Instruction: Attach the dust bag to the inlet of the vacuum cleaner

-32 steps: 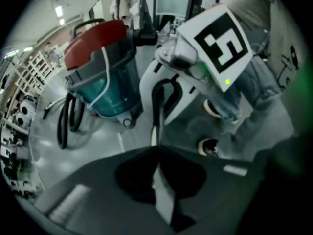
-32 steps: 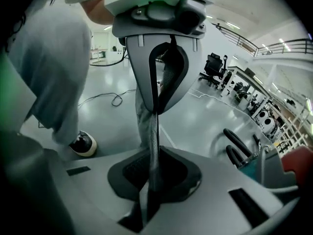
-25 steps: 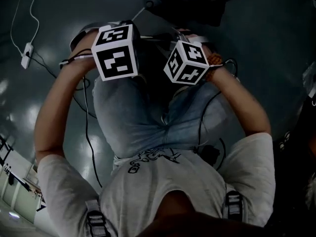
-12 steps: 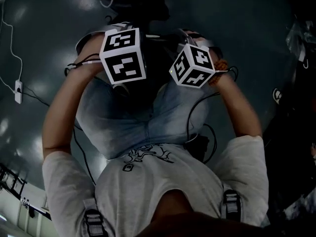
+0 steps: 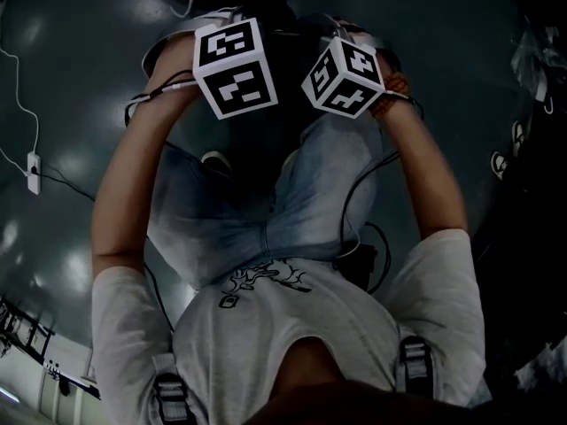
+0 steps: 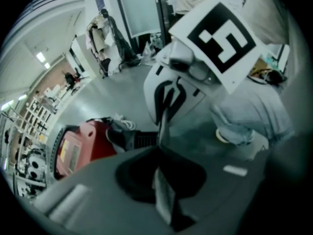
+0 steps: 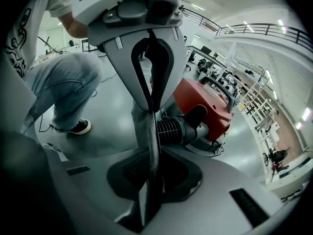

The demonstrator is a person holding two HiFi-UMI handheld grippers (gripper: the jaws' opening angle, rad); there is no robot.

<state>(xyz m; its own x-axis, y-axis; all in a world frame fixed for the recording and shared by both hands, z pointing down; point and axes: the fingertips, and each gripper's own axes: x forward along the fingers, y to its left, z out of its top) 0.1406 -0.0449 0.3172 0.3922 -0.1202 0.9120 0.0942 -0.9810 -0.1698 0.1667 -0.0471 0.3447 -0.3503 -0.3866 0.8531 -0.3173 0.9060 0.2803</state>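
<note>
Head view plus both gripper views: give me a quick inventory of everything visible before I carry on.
vacuum cleaner: one, red, on the floor beyond the grippers
hose: one, black, ribbed, on the vacuum cleaner
dust bag: one, grey, between both grippers
cable with adapter: one, white, floor at head view's left
floor: dark grey, glossy
left hand-held gripper: white, shut on the dust bag
right hand-held gripper: white, shut on the dust bag
T-shirt: white
jeans: blue
shoe: one, dark, on the floor
</note>
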